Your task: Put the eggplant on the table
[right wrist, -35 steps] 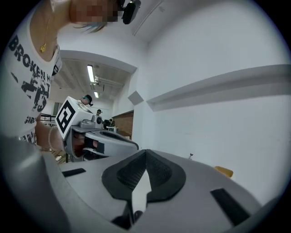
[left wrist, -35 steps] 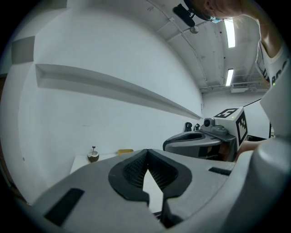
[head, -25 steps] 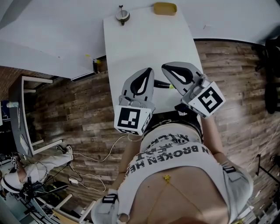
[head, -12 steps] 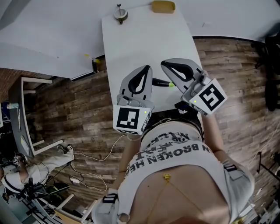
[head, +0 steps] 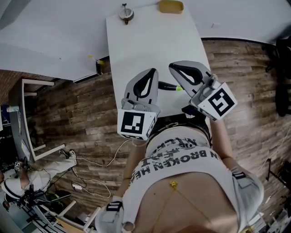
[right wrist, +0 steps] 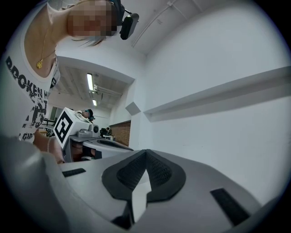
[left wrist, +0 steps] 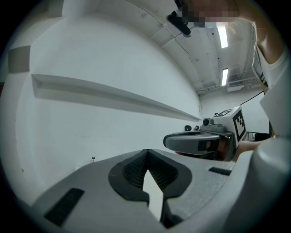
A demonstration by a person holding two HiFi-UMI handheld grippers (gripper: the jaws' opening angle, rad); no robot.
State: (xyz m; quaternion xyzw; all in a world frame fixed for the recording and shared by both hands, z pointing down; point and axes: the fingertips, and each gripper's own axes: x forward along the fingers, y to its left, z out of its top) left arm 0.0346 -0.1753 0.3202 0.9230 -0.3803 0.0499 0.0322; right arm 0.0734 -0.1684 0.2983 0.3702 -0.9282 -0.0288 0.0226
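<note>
A dark, long eggplant [head: 167, 86] with a green stem end [head: 178, 88] lies on the near part of the white table [head: 150, 41], mostly hidden between and under the two grippers. My left gripper [head: 154, 72] is held level above the table's near edge, jaws shut and empty. My right gripper [head: 173, 68] is beside it on the right, also shut with nothing in it. In the left gripper view the jaws [left wrist: 146, 152] meet at the tip before a white wall; the right gripper view shows the same [right wrist: 145, 152]. The eggplant shows in neither gripper view.
A yellow object [head: 171, 7] and a small round item [head: 127, 15] sit at the table's far end. Wood floor surrounds the table, with a white frame [head: 27, 118] and cables [head: 91, 182] on the left. The person's torso fills the bottom of the head view.
</note>
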